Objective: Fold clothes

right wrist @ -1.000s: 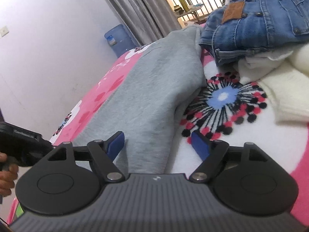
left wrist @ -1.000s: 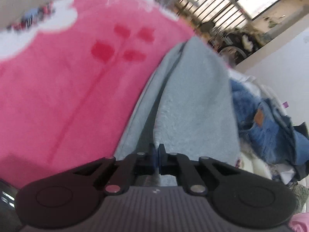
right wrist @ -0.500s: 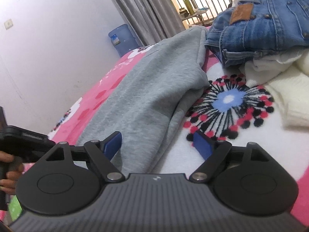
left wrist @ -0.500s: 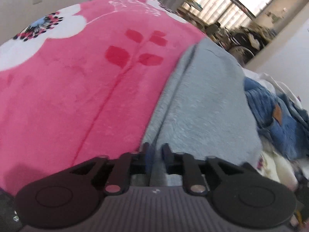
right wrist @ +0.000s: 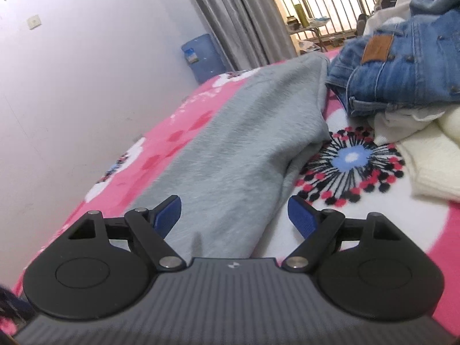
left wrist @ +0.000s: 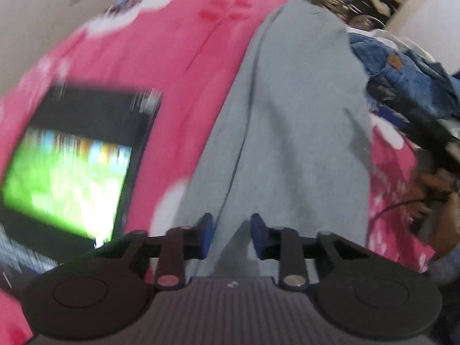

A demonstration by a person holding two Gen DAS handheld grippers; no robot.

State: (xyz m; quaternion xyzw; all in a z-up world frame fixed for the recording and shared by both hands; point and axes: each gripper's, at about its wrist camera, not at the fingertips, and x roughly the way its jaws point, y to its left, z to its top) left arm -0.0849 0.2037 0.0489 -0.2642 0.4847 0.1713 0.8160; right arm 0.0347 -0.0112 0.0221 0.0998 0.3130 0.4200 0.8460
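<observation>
A lit tablet (left wrist: 72, 169) lies at the left on the pink floral blanket (left wrist: 178, 57). The left gripper (left wrist: 231, 235), jaws spread, hovers above the grey sweatpants (left wrist: 287, 132), laid long but unfolded. The right gripper (right wrist: 234, 218) also gapes; jeans (right wrist: 402, 66) wait far right.

Pink floral blanket (right wrist: 201, 120), grey garment (right wrist: 244, 149), jeans (right wrist: 402, 69), tablet (left wrist: 72, 166)

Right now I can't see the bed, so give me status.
Both open: left gripper, right gripper. Grey garment flat on pink blanket, unheld. Lit tablet left of it, jeans beyond.
</observation>
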